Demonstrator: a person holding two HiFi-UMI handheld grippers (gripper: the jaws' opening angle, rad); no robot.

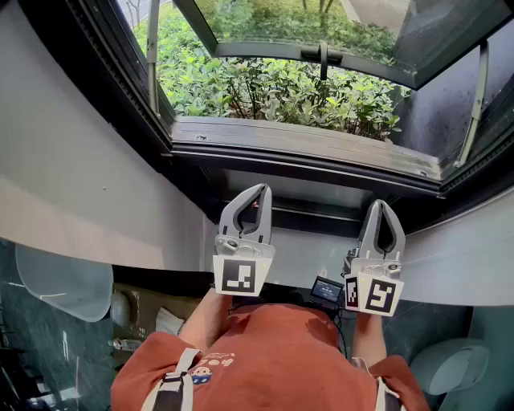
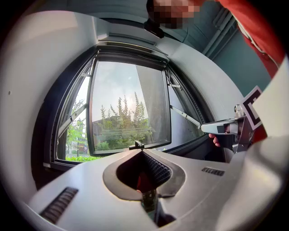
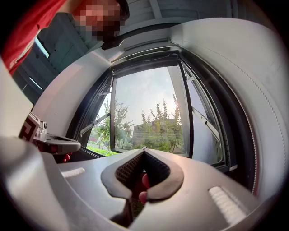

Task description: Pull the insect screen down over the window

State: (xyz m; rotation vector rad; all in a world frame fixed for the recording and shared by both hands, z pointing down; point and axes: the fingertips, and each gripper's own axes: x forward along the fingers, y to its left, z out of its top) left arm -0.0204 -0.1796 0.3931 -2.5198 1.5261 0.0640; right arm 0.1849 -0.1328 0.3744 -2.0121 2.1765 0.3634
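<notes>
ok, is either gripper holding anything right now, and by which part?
Nothing is held. The left gripper and the right gripper both have their jaws shut on nothing, in front of the open window.

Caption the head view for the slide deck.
Left hand-held gripper and right hand-held gripper, both shut and empty, held up before the open window, its opening unscreened, shrubs outside.

grippers: two, left gripper [image 1: 262, 189] and right gripper [image 1: 380, 204]
marker cubes: two, one on each gripper
open window sash [image 1: 289, 20]: one
sash handle [image 1: 323, 58]: one
stay arms: two, left stay [image 1: 152, 48], right stay [image 1: 479, 92]
person [image 1: 273, 353]: one
</notes>
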